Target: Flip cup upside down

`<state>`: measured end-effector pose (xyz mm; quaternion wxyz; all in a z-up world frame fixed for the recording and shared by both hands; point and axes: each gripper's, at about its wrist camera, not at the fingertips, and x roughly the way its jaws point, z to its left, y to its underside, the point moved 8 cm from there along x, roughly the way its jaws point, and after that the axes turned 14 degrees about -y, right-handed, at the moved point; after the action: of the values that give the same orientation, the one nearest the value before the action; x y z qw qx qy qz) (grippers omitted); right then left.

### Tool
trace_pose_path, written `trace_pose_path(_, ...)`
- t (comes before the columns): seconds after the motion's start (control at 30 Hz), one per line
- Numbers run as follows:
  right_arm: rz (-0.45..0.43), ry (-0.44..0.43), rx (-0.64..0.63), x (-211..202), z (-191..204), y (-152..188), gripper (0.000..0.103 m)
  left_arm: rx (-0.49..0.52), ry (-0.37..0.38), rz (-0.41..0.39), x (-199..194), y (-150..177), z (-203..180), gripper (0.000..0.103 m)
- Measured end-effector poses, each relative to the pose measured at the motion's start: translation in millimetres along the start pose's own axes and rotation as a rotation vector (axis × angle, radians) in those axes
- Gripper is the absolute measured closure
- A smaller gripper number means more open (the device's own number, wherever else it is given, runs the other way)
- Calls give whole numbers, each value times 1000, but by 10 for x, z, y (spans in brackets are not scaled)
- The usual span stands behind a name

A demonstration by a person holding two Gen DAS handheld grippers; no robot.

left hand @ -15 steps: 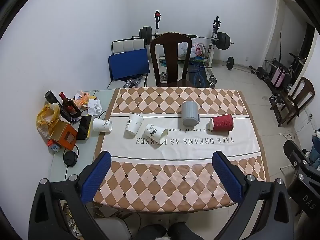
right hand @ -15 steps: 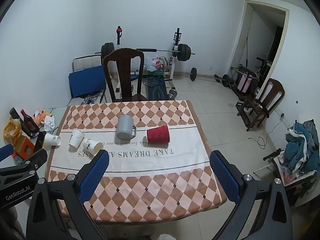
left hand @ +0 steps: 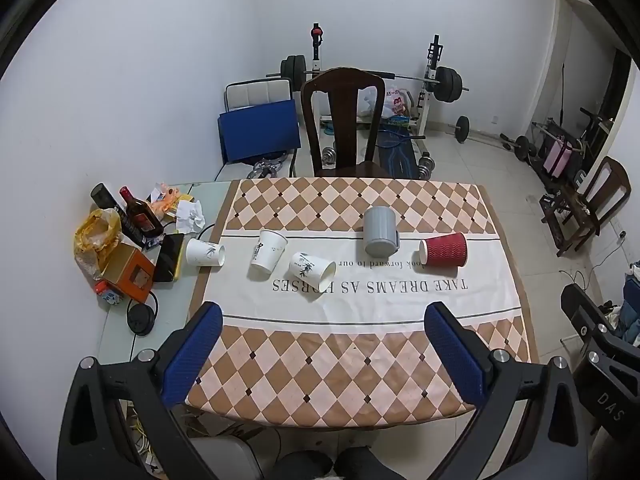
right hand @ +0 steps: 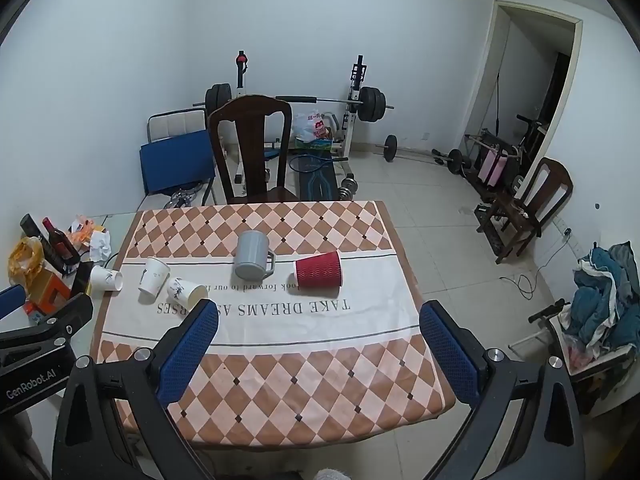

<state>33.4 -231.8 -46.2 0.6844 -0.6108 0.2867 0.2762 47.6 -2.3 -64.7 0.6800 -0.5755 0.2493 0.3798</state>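
A row of cups sits across the middle of the table. A red ribbed paper cup lies on its side. A grey mug stands mouth down. A white paper cup stands upright, tilted. Two more white cups lie on their sides: one near the middle, one at the left edge. My left gripper and right gripper are both open and empty, above the table's near part.
The table has a checked cloth. A side surface at the left holds bottles, an orange box, bags and paper. A wooden chair stands behind the table; gym weights and another chair stand beyond.
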Motion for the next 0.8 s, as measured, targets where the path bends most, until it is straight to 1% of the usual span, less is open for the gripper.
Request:
trace_pose_path(0.53, 3, 7, -7, 7, -7, 3, 1, -6, 4, -2, -3, 1, 20, 0)
trace_pose_path(0.57, 4, 7, -6, 6, -7, 7, 1, -5, 6, -2, -6, -73, 9, 0)
trace_pose_path(0.6, 6, 5, -4, 10, -33, -42, 1, -5, 4, -2, -6, -79, 10, 0)
trace_pose_path(0.8, 7, 3, -4, 7, -22, -30, 1, -7, 5, -2, -9, -78, 7, 0)
